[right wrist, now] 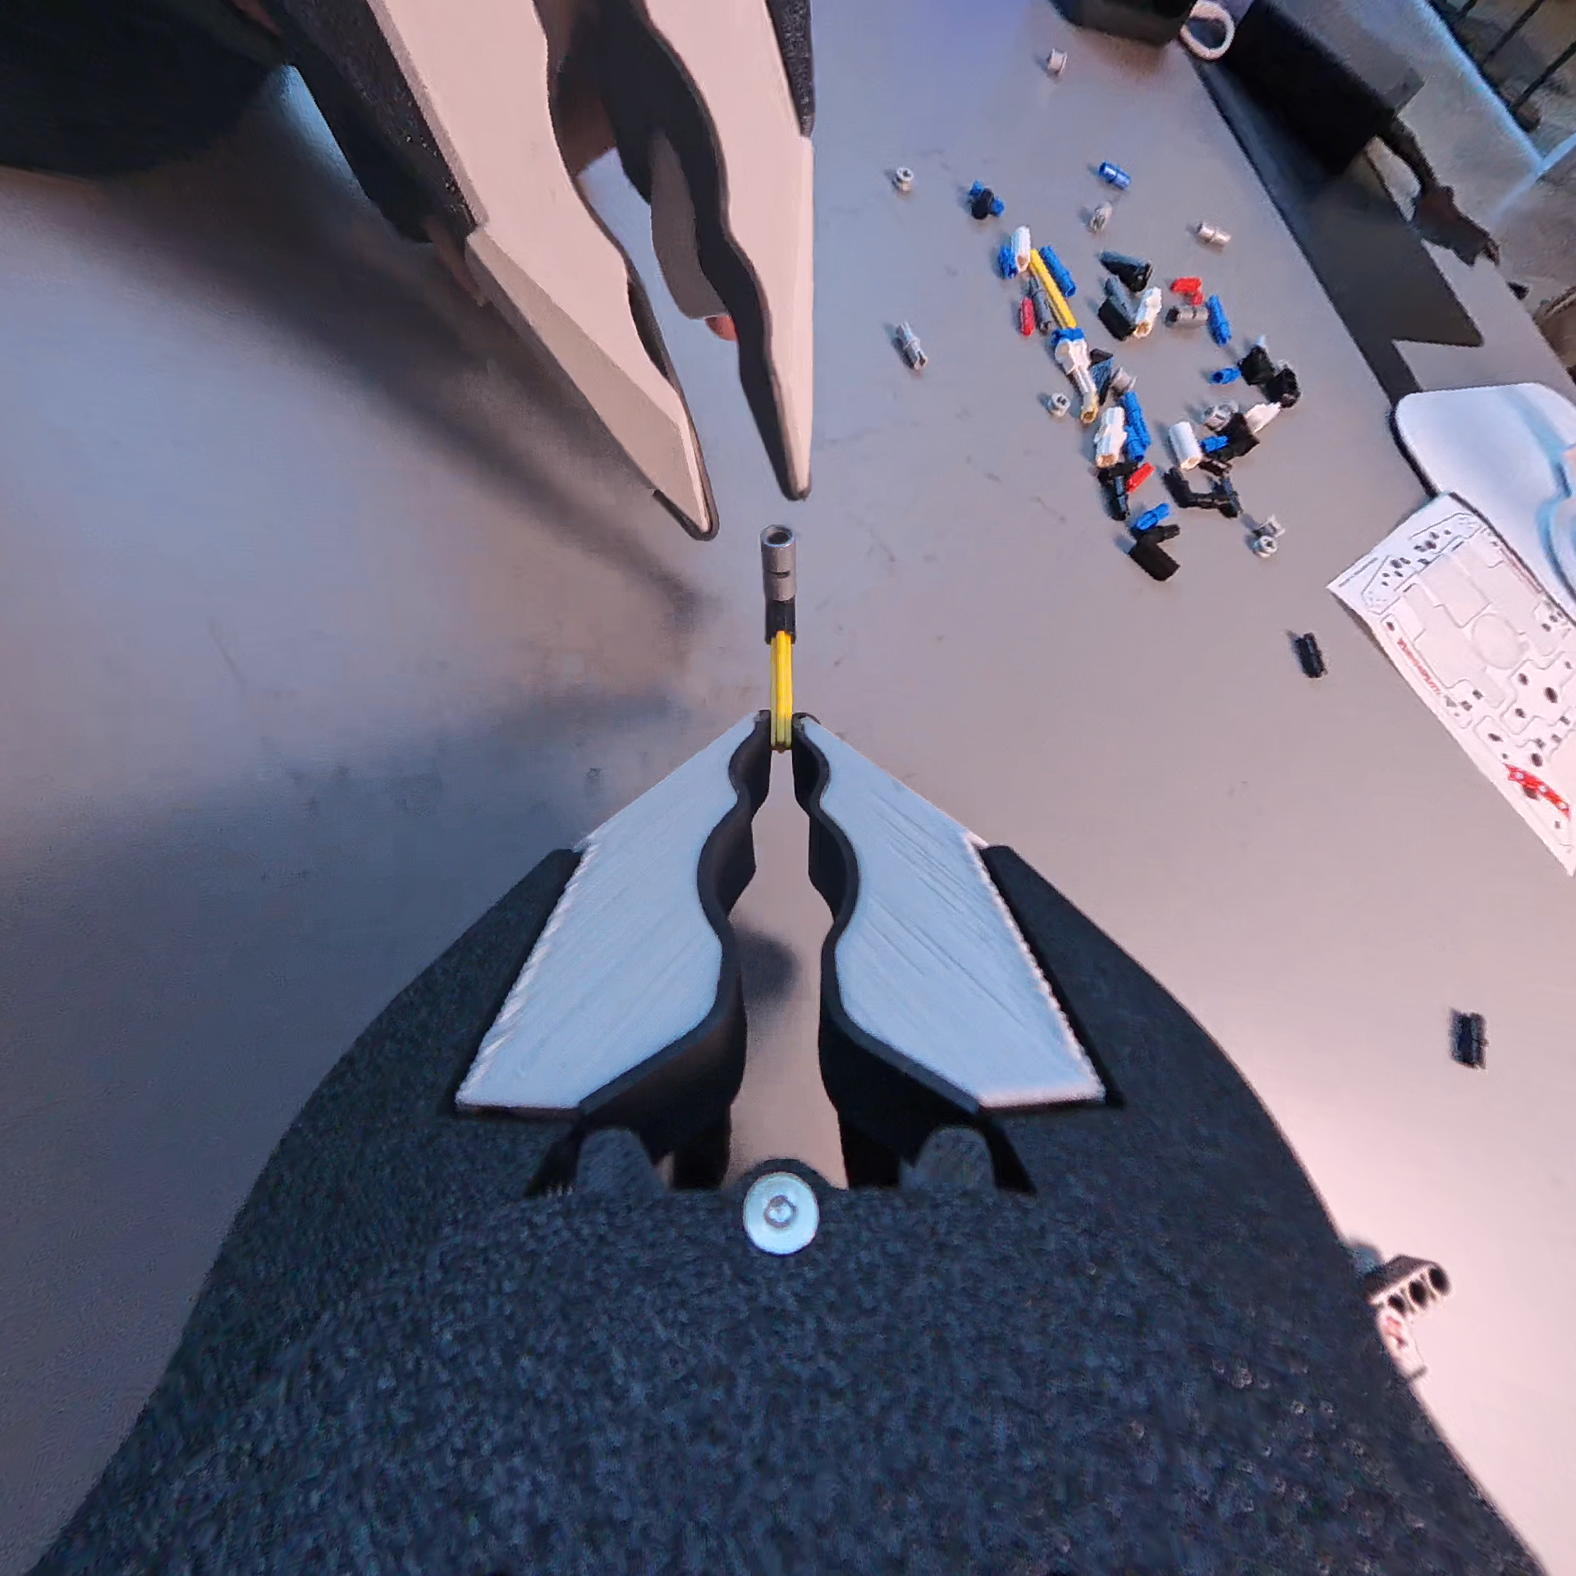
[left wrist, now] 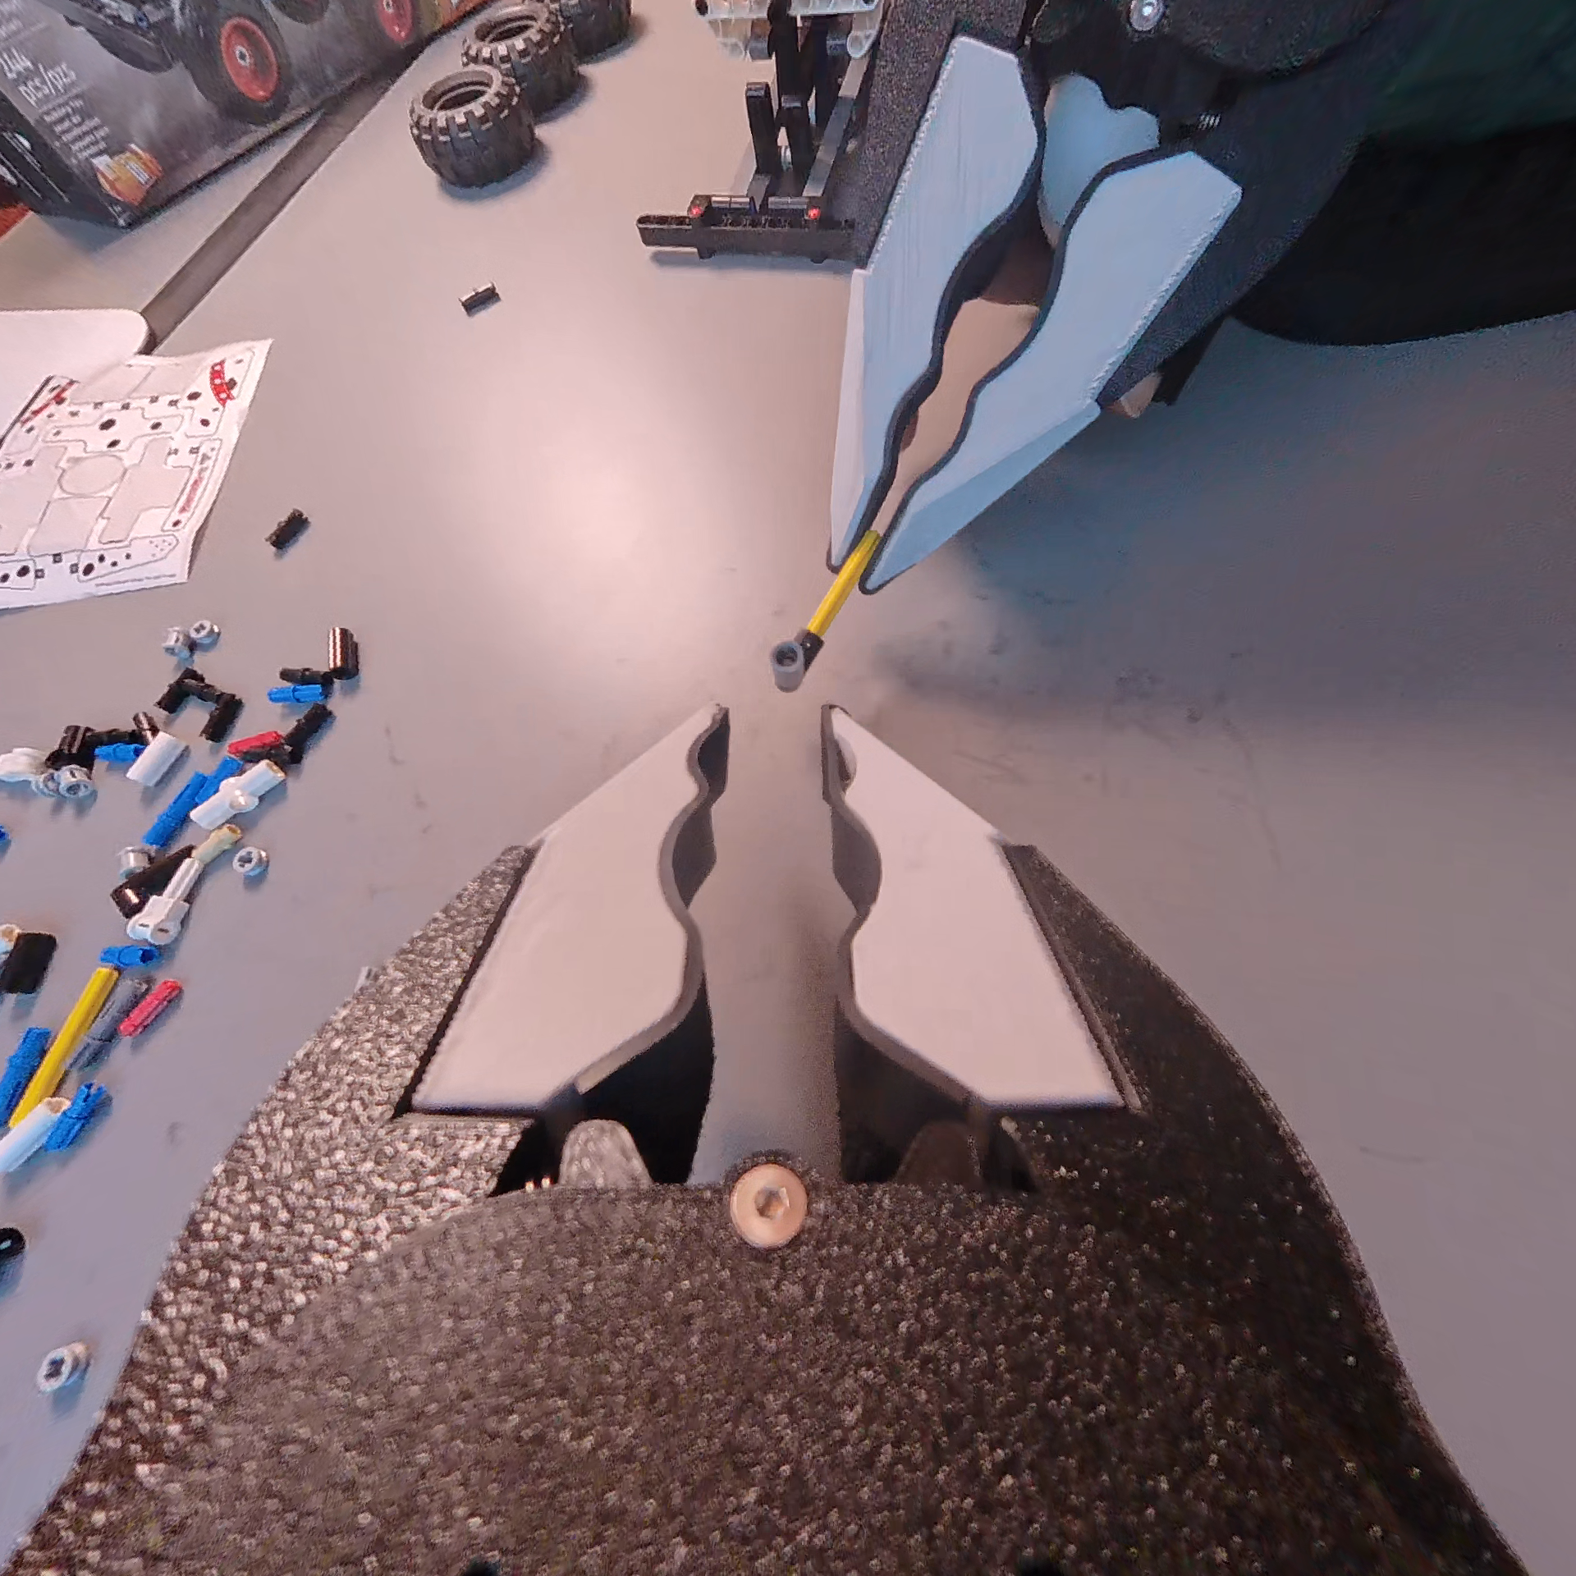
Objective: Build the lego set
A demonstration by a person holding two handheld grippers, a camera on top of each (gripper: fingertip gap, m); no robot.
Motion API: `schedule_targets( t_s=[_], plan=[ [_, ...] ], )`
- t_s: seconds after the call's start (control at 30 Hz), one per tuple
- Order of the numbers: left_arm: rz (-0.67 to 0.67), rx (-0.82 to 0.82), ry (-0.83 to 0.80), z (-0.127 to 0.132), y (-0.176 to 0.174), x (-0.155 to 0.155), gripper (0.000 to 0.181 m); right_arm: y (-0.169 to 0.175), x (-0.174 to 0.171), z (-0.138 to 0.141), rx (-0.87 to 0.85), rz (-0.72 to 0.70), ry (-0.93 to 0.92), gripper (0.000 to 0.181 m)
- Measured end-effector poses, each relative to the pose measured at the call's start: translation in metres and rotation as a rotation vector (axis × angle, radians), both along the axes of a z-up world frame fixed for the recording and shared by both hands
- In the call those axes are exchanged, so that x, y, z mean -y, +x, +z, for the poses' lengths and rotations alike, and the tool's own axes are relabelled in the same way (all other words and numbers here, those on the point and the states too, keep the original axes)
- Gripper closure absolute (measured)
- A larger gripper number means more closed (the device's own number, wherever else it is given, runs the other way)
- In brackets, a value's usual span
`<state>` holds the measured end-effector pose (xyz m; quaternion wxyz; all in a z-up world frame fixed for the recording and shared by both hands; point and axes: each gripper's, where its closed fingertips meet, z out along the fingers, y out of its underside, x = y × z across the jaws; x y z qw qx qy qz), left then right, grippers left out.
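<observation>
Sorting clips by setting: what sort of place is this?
Probably an office or workshop table used for toy building: loose building pieces, rubber tyres, and a sticker sheet lie on it.

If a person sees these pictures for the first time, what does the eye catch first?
First, the yellow axle with a grey connector on its tip, pinched in the right gripper at the centre above the grey table. The left gripper, jaws open, faces that tip, not touching. The colourful loose pieces lie scattered at the left gripper's left.
</observation>
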<state>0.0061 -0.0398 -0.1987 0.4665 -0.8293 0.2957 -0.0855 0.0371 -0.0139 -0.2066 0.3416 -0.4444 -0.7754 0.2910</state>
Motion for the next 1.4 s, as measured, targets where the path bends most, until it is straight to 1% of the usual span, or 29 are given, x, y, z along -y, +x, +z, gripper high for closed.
schedule_targets(
  t_s=[0.07,0.2,0.33,0.4,0.43,0.53,0.57,0.63,0.67,0.73,0.8,0.87,0.93,1.0,1.03,1.1,1.17,1.23,1.4],
  plan=[
    [-0.014,0.000,-0.030,-0.004,0.002,0.001,0.155,0.003,0.008,-0.005,0.029,0.033,0.008,0.178],
    [-0.072,-0.027,-0.085,-0.013,0.010,0.008,0.154,0.006,0.018,-0.014,0.076,0.083,0.043,0.178],
    [-0.097,-0.073,-0.136,-0.023,0.013,0.010,0.153,0.008,0.021,-0.016,0.100,0.091,0.031,0.178],
    [-0.101,-0.068,-0.144,-0.024,0.015,0.008,0.154,0.008,0.022,-0.017,0.106,0.089,0.021,0.178],
    [-0.103,-0.067,-0.151,-0.025,0.015,0.007,0.156,0.008,0.022,-0.017,0.108,0.088,0.018,0.178],
    [-0.130,-0.073,-0.161,-0.026,0.019,0.008,0.172,0.007,0.021,-0.016,0.106,0.083,0.018,0.177],
    [-0.132,-0.079,-0.159,-0.027,0.020,0.007,0.174,0.007,0.021,-0.016,0.103,0.080,0.018,0.176],
    [-0.137,-0.085,-0.154,-0.026,0.020,0.007,0.174,0.006,0.021,-0.010,0.087,0.075,-0.004,0.163],
    [-0.138,-0.084,-0.155,-0.026,0.020,0.008,0.174,0.006,0.019,-0.002,0.066,0.060,-0.025,0.159],
    [-0.140,-0.077,-0.162,-0.027,0.020,0.008,0.174,0.005,-0.002,0.027,-0.002,-0.026,-0.037,0.151],
    [-0.141,-0.071,-0.167,-0.027,0.019,0.010,0.174,0.016,-0.041,0.070,-0.093,-0.188,-0.066,0.148],
    [-0.142,-0.075,-0.166,-0.027,0.018,0.011,0.174,0.044,-0.091,0.102,-0.129,-0.382,-0.107,0.145],
    [-0.142,-0.083,-0.164,-0.027,0.017,0.013,0.174,0.084,-0.144,0.116,-0.108,-0.593,-0.066,0.145],
    [-0.138,-0.095,-0.162,-0.027,0.016,0.014,0.174,0.121,-0.179,0.114,-0.045,-0.734,-0.053,0.142],
    [-0.135,-0.101,-0.161,-0.027,0.015,0.015,0.174,0.133,-0.188,0.110,-0.017,-0.776,-0.068,0.143],
    [-0.129,-0.113,-0.162,-0.027,0.014,0.016,0.174,0.145,-0.197,0.102,0.012,-0.819,-0.132,0.146],
    [-0.120,-0.121,-0.162,-0.027,0.013,0.018,0.174,0.146,-0.200,0.098,0.013,-0.838,-0.205,0.151],
    [-0.107,-0.118,-0.166,-0.027,0.011,0.020,0.174,0.144,-0.200,0.097,0.019,-0.838,-0.239,0.153],
    [-0.089,-0.114,-0.174,-0.027,0.007,0.024,0.174,0.134,-0.205,0.081,0.099,-0.849,-0.228,0.150]
  ],
)
